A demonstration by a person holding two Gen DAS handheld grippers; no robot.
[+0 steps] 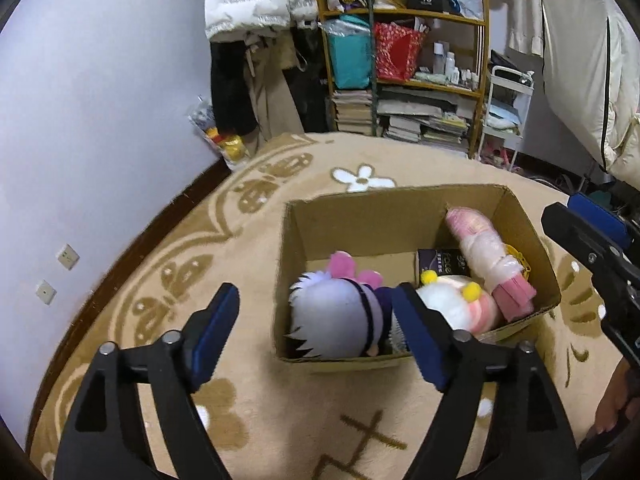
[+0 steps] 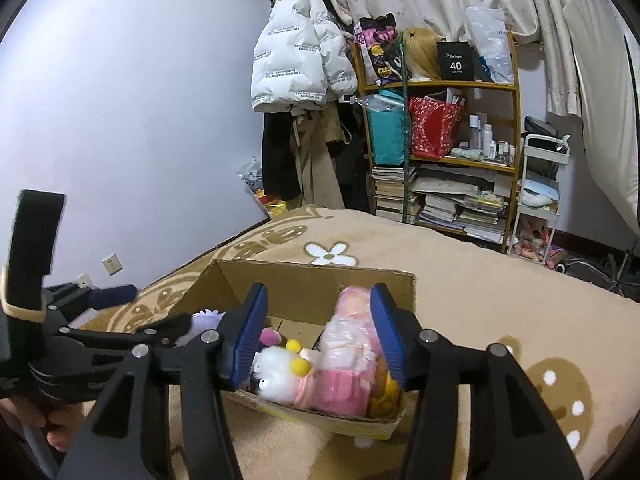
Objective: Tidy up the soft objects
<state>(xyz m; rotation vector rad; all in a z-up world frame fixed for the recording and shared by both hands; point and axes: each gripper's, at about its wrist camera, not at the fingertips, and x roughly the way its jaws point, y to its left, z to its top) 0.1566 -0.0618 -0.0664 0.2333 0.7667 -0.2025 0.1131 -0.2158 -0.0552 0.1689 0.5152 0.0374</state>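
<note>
An open cardboard box (image 1: 360,216) sits on a beige patterned blanket (image 1: 248,248). Inside lie a plush doll with spiky lilac hair (image 1: 336,312), a white plush with yellow pompoms (image 1: 452,300), and a pink doll wrapped in clear plastic (image 1: 488,252). My left gripper (image 1: 316,332) is open and empty, above the box's near left edge. My right gripper (image 2: 320,336) is open and empty, above the box's near right side, with the white plush (image 2: 276,372) and the pink doll (image 2: 348,344) seen between its fingers. The right gripper also shows at the right edge of the left wrist view (image 1: 592,252).
A small black carton (image 1: 440,264) and a yellow item (image 1: 518,260) also lie in the box. Behind the bed stand a wooden shelf (image 1: 416,80) with bags and books, hung coats (image 1: 256,40), a white cart (image 1: 508,112) and curtains.
</note>
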